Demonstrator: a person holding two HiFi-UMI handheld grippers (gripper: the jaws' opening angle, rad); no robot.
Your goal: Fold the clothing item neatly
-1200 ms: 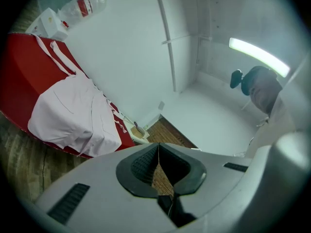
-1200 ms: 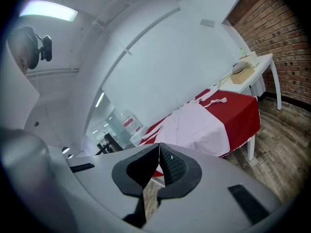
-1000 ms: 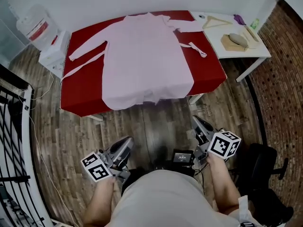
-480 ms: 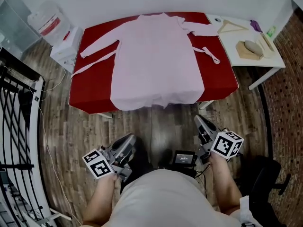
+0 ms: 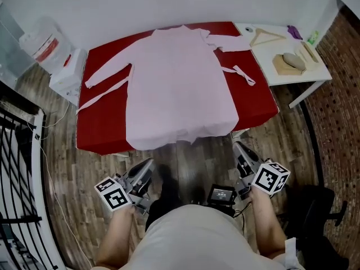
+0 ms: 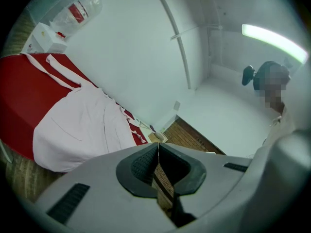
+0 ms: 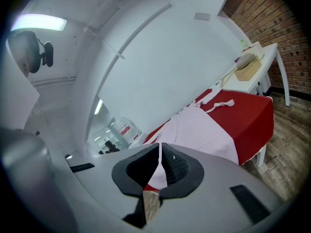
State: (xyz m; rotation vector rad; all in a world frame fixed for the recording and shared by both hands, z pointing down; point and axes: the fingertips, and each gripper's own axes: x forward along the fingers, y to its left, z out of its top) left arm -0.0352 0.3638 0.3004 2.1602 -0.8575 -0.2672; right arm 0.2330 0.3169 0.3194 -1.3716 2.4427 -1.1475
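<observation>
Garment (image 5: 177, 89) lay spread on red surface (image 5: 101, 122) at 12 o'clock, hem overhanging. Left gripper (image 5: 145, 167) and right gripper (image 5: 242, 149): fingers were closed, empty, well short. Risk: unopened fingers would shove and bunch the hem.

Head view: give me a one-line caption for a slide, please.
Pink robe spread flat on the red table; left gripper and right gripper shut, empty, held short of its near edge.

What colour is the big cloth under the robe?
Red. The cloth under the pale pink robe shows best in the head view.
</observation>
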